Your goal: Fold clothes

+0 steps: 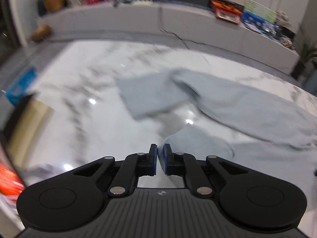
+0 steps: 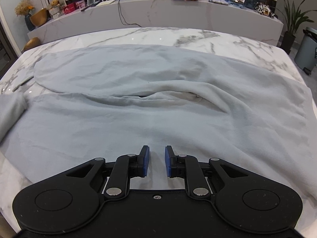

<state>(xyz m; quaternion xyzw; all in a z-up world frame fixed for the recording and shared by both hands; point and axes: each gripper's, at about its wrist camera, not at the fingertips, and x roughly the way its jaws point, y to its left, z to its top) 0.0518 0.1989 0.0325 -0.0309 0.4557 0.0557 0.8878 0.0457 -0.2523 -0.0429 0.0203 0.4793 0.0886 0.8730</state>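
A pale grey hooded garment (image 2: 158, 103) lies spread across the white marble table (image 2: 150, 34), its hood (image 2: 111, 73) flat toward the far side. My right gripper (image 2: 157, 158) hovers over the garment's near part, open, with nothing between its blue pads. In the blurred left wrist view, my left gripper (image 1: 160, 154) is shut on a fold of the same grey garment (image 1: 198, 140), lifted off the table. A folded grey piece (image 1: 150, 95) lies flat beyond it, and the garment's bulk (image 1: 247, 107) stretches to the right.
A long marble ledge (image 2: 178, 13) behind the table carries a cable, framed pictures, boxes and a vase. A potted plant (image 2: 293, 21) and a grey bin (image 2: 307, 51) stand at the right. A blue box (image 1: 21, 87) and a tan object (image 1: 29, 127) sit at the table's left edge.
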